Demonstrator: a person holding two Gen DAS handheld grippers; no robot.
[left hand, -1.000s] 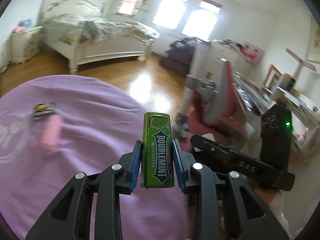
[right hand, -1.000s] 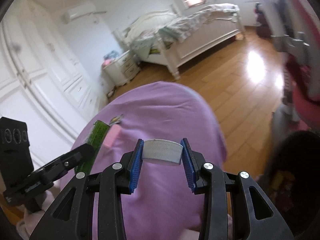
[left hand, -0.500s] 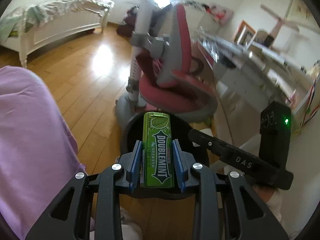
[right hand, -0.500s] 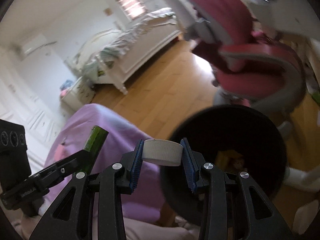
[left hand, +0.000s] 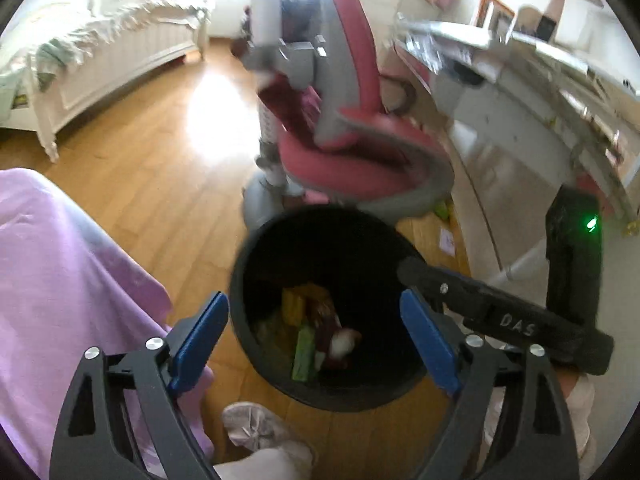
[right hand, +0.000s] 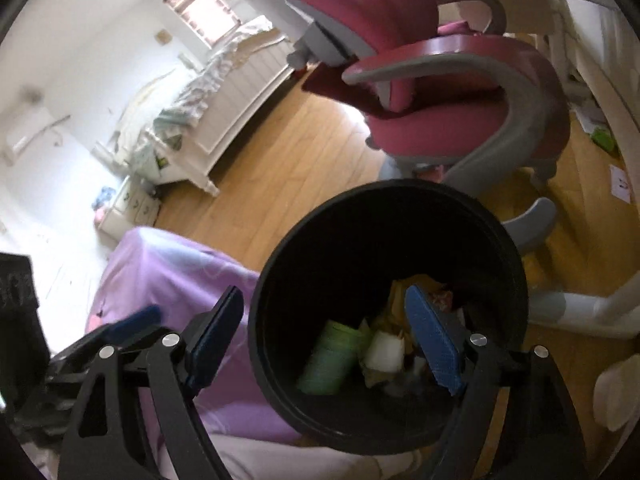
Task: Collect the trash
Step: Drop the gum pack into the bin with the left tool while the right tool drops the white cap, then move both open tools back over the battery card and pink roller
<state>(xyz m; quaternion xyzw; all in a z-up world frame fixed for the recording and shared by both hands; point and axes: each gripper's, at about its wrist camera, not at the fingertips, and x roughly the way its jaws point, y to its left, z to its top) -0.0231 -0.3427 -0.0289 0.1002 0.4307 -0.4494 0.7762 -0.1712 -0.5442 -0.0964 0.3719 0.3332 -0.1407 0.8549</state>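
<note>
A black round trash bin (left hand: 256, 360) stands on the wood floor; it also shows in the right wrist view (right hand: 272, 280). Both grippers hover over its mouth. My left gripper (left hand: 316, 336) is open and empty. My right gripper (right hand: 324, 340) is open and empty. Inside the bin lie the green gum pack (left hand: 304, 354), yellow and red wrappers, and a white cap (right hand: 384, 354) beside a blurred green item (right hand: 328, 356).
A purple-covered table (left hand: 60, 280) is at the left, close against the bin. A pink and grey chair (left hand: 352, 148) stands just behind the bin. A desk (left hand: 520, 80) is at the right, a white bed (left hand: 100, 60) at the back left. My slippered foot (left hand: 260, 436) is below.
Both grippers have swung from the purple table to over the bin and opened. The gum pack and the white cap have dropped into the bin.
</note>
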